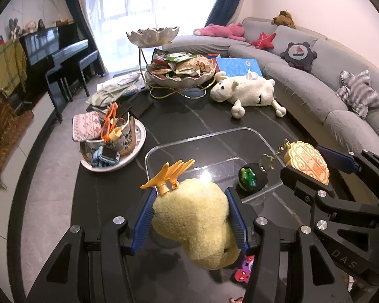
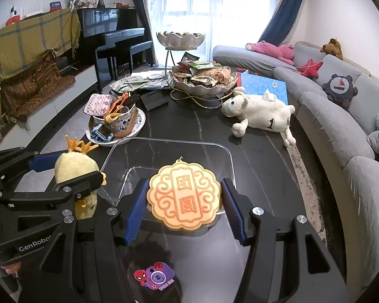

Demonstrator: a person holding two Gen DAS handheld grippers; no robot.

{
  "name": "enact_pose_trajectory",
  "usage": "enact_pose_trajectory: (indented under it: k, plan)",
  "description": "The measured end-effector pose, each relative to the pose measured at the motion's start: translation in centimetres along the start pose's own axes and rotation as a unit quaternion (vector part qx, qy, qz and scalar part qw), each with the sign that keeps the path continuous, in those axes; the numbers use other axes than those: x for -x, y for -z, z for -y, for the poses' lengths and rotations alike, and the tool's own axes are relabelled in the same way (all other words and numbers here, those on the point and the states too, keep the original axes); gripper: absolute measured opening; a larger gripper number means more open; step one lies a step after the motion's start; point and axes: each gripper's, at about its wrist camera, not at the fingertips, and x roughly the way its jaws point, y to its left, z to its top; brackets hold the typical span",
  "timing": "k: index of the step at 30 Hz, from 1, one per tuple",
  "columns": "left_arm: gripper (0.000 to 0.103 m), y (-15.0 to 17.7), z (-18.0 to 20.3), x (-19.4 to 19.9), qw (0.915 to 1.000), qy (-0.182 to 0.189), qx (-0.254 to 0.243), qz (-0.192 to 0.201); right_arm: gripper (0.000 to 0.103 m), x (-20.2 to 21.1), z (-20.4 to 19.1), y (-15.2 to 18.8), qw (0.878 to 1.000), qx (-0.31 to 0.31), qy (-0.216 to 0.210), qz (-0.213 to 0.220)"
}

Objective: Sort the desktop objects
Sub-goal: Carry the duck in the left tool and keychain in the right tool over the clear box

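My left gripper (image 1: 190,209) is shut on a yellow plush chick (image 1: 197,224) with orange feet, held above the near left corner of a clear plastic tray (image 1: 164,147). My right gripper (image 2: 184,202) is shut on an orange mooncake-shaped keychain (image 2: 184,194), held over the tray's (image 2: 169,140) near edge. From the left wrist view the mooncake keychain (image 1: 308,161) hangs at the right with its brass clasp; a green and black charm (image 1: 249,178) shows at the tray's right side. A purple Spider-Man camera tag (image 2: 155,277) lies on the black table below my right gripper.
A white plate (image 1: 139,139) piled with a bowl, pouch, orange glasses and a blue toy stands left of the tray. Behind are a two-tier lotus snack stand (image 1: 182,73), a white plush sheep (image 1: 245,92) and a blue book (image 1: 237,67). A grey sofa (image 2: 341,131) curves along the right.
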Motion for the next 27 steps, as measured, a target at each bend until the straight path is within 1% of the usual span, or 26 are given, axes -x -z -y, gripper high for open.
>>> enact_pose_trajectory:
  k: [3, 10, 24, 27]
  plan:
    - [0.051, -0.4, -0.2, -0.3, 1.0, -0.002, 0.0, 0.002, 0.055, -0.5, 0.1, -0.4, 1.0, -0.001, -0.006, -0.001]
    - [0.051, -1.4, -0.6, -1.7, 1.0, -0.001, 0.002, 0.0, 0.055, -1.8, 0.2, -1.3, 1.0, 0.004, 0.0, -0.003]
    - [0.051, -2.9, -1.3, -5.4, 0.9998, 0.004, 0.008, -0.019, 0.055, -5.5, 0.6, -2.7, 1.0, 0.012, 0.008, -0.022]
    - [0.051, -3.3, -1.4, -6.4, 0.9997, 0.0, 0.006, -0.024, 0.055, -6.4, 0.8, -3.0, 1.0, 0.012, 0.008, -0.027]
